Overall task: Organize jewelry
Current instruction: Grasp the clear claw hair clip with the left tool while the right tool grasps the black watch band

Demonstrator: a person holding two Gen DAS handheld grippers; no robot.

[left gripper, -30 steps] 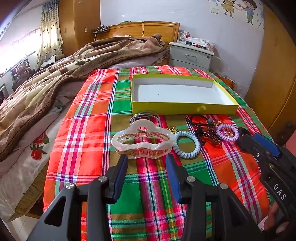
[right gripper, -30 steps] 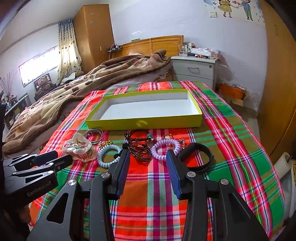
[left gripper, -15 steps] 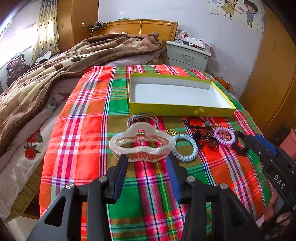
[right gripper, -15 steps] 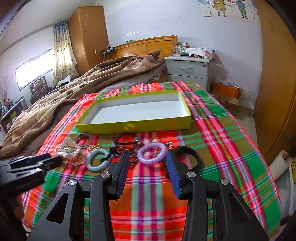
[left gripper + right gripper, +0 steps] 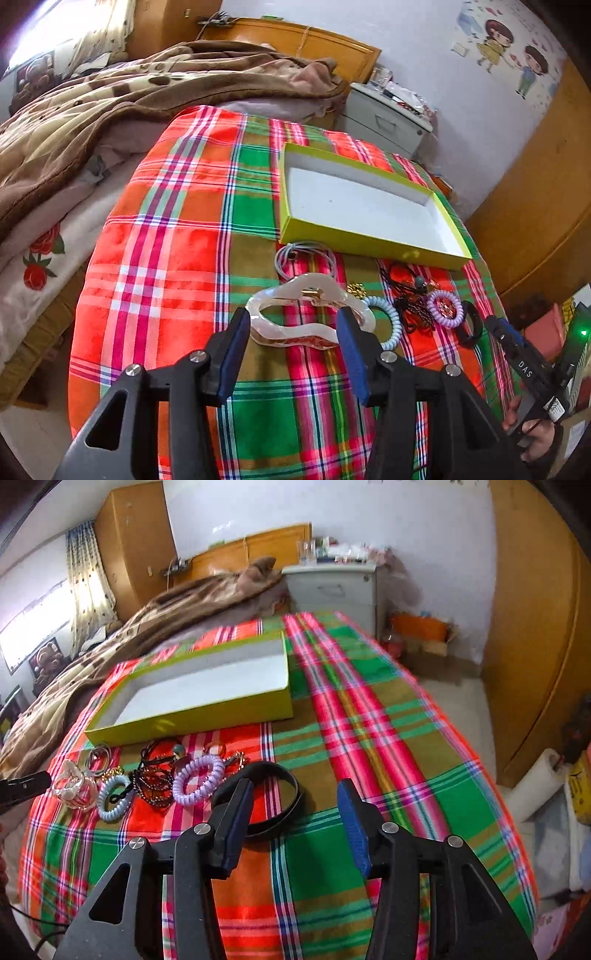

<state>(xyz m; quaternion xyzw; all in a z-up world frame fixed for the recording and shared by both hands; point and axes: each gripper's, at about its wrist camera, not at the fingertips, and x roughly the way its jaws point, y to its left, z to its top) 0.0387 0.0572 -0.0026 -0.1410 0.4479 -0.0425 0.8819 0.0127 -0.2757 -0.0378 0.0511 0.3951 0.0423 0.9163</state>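
A row of jewelry lies on the plaid cloth in front of an empty yellow-green box point(image 5: 364, 247) point(image 5: 184, 720). My left gripper point(image 5: 293, 325) is open, its fingers on either side of a clear hair claw point(image 5: 295, 334), just short of it. Right of the claw lie a pale blue coil tie point(image 5: 389, 321), dark beads point(image 5: 413, 306), a purple coil tie point(image 5: 445, 306) and a black bangle point(image 5: 472, 325). My right gripper point(image 5: 295, 801) is open and empty over the cloth, its left finger above the black bangle point(image 5: 280, 801). The purple tie point(image 5: 197, 779) lies to its left.
Grey hair ties point(image 5: 295, 254) lie between the claw and the box. A brown blanket point(image 5: 110, 110) covers the bed's left side. A white nightstand point(image 5: 332, 590) stands behind the bed. Wooden wardrobe doors point(image 5: 535, 646) are on the right. The bed's edge drops off close to both grippers.
My left gripper has moved forward and tilted, so its fingers now flank the hair claw. My right gripper has swung right, from over the beads and purple tie to over the black bangle.
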